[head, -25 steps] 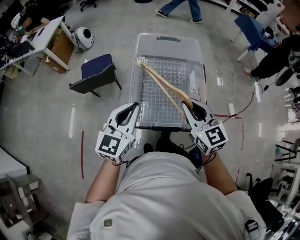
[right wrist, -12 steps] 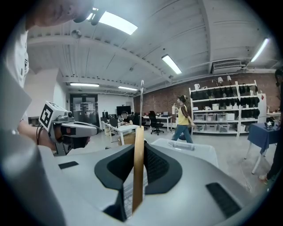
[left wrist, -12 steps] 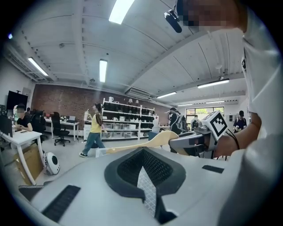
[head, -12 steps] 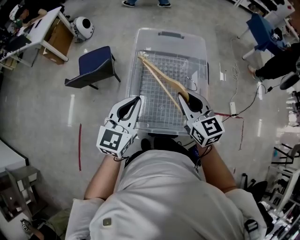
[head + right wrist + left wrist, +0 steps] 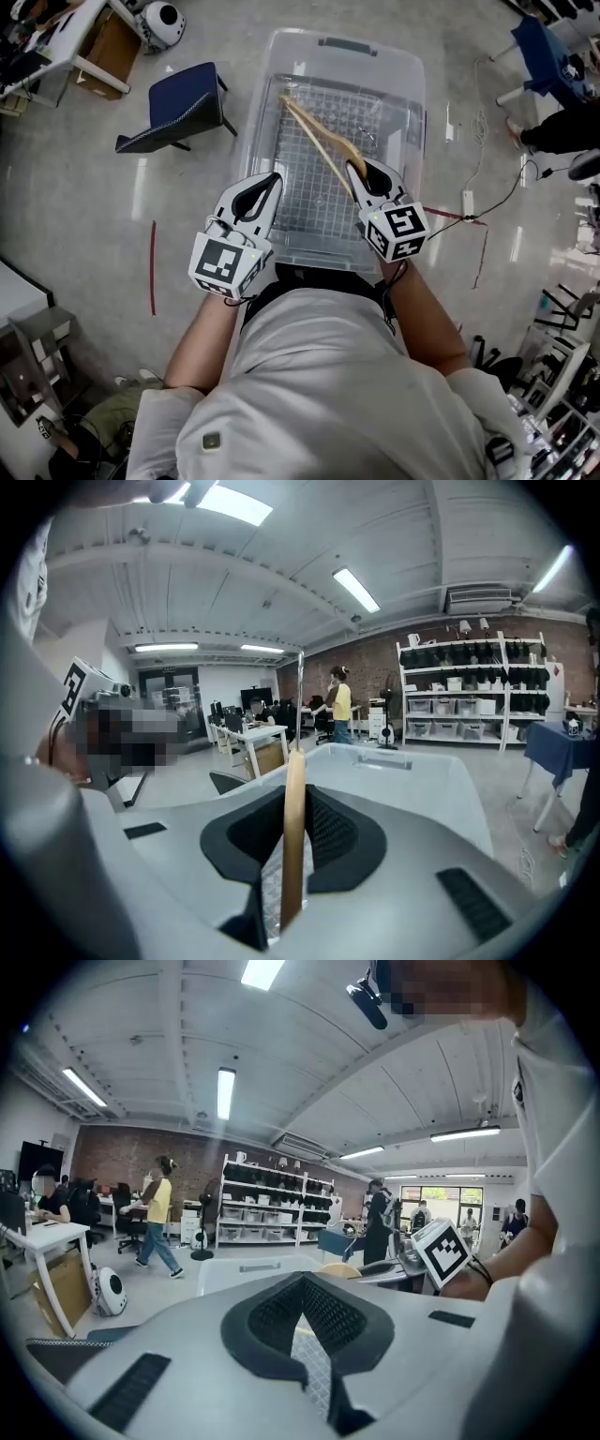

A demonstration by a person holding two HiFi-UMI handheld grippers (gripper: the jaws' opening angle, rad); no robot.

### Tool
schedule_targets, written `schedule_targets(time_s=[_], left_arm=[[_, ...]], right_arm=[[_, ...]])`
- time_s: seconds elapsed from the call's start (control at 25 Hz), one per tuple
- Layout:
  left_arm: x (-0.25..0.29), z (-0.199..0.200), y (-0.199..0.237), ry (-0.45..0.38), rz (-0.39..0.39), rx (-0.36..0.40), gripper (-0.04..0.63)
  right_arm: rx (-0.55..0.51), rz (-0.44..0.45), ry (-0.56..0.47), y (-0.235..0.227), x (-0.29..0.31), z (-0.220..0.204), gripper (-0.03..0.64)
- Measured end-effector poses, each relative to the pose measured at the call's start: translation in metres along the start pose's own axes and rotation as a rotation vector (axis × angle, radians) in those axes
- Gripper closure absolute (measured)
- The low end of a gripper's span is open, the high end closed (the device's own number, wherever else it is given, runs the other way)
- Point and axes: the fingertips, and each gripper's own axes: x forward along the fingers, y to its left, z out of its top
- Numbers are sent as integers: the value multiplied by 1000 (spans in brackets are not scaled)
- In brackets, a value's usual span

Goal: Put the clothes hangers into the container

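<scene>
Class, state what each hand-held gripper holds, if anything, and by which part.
The right hand-held gripper clamps the wooden hanger on its wooden body, near the hook. The left hand-held gripper holds nothing.

The hanger (image 5: pixel 319 139) is pale wood, the container (image 5: pixel 281 58) translucent plastic.

My right gripper (image 5: pixel 357 171) covers the near end of the wooden hanger (image 5: pixel 317 133). The near wall of the clear container (image 5: pixel 255 112) sits hidden behind my left gripper (image 5: pixel 270 184) and my torso (image 5: pixel 319 375).
</scene>
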Motion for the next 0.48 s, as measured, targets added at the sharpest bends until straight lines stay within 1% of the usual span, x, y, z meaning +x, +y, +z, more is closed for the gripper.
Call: schedule_targets(time_s=[0.24, 0.32, 0.4, 0.48], left_arm=[[24, -24, 10, 37, 13, -34, 578], [30, -30, 12, 42, 3, -41, 577], [38, -40, 14, 51, -9, -41, 578], [44, -50, 17, 66, -5, -47, 578]], right_arm=[[62, -1, 77, -22, 36, -48, 549], [81, -2, 99, -26, 47, -62, 549], [77, 0, 114, -28, 58, -73, 549], [61, 4, 127, -28, 70, -84, 549]])
